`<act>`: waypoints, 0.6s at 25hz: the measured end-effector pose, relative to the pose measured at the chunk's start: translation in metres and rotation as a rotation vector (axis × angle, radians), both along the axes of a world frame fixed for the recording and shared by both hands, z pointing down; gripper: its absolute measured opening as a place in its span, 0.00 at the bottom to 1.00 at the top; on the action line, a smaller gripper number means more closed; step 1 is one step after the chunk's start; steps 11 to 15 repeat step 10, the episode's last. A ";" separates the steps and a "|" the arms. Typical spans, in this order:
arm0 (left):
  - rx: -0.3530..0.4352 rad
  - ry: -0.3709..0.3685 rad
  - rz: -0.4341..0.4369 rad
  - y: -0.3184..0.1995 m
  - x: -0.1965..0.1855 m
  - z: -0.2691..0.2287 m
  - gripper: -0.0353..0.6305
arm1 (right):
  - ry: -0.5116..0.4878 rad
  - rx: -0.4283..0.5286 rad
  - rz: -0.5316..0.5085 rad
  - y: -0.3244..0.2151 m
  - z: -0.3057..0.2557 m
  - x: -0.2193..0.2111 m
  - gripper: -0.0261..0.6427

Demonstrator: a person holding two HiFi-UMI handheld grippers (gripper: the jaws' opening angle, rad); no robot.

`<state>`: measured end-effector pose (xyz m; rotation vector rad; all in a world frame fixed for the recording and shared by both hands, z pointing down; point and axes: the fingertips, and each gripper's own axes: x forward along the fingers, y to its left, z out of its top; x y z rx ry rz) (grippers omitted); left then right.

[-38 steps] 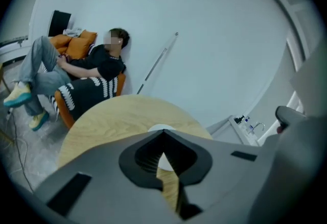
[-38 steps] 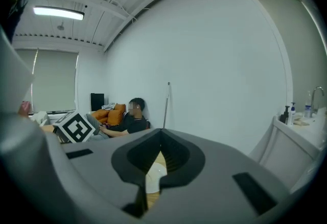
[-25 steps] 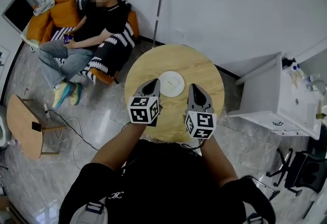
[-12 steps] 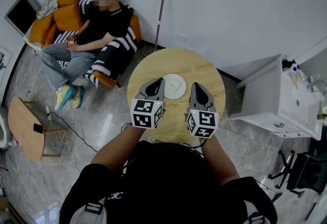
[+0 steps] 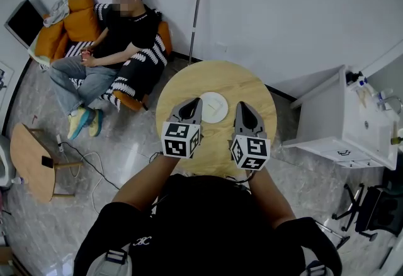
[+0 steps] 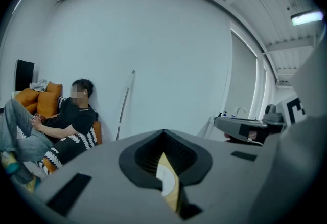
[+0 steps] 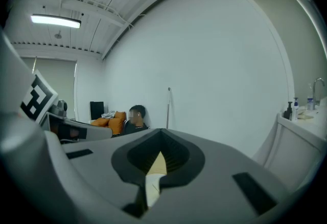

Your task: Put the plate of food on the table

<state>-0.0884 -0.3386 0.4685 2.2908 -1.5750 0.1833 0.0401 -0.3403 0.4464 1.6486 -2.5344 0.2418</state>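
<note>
A white plate (image 5: 213, 106) lies near the middle of the round wooden table (image 5: 245, 82); only a faint pale mark shows on it. My left gripper (image 5: 192, 104) hovers at the plate's left edge, shut with nothing in it. My right gripper (image 5: 243, 107) hovers just right of the plate, jaws together and holding nothing. In the left gripper view the closed gripper (image 6: 164, 136) leaves a slit showing a sliver of plate (image 6: 166, 177). The right gripper view shows the same: closed gripper (image 7: 161, 136), a strip of plate (image 7: 152, 187) below.
A person (image 5: 119, 23) sits on an orange sofa at the far left. A small wooden side table (image 5: 28, 158) and a cable (image 5: 88, 161) are on the floor at left. A white cabinet (image 5: 343, 120) stands right of the table; a pole (image 5: 196, 10) leans on the wall.
My left gripper has risen slightly and rolled a little beside the plate. The plate stays on the table and the right gripper has hardly moved.
</note>
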 end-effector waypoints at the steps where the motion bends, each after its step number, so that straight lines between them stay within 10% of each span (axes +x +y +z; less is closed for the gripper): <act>1: -0.002 -0.001 0.002 0.000 0.001 0.001 0.06 | 0.001 0.001 0.001 0.000 0.000 0.001 0.04; 15: -0.010 0.005 -0.011 -0.008 -0.002 0.001 0.06 | 0.013 0.010 0.001 -0.006 -0.003 0.001 0.04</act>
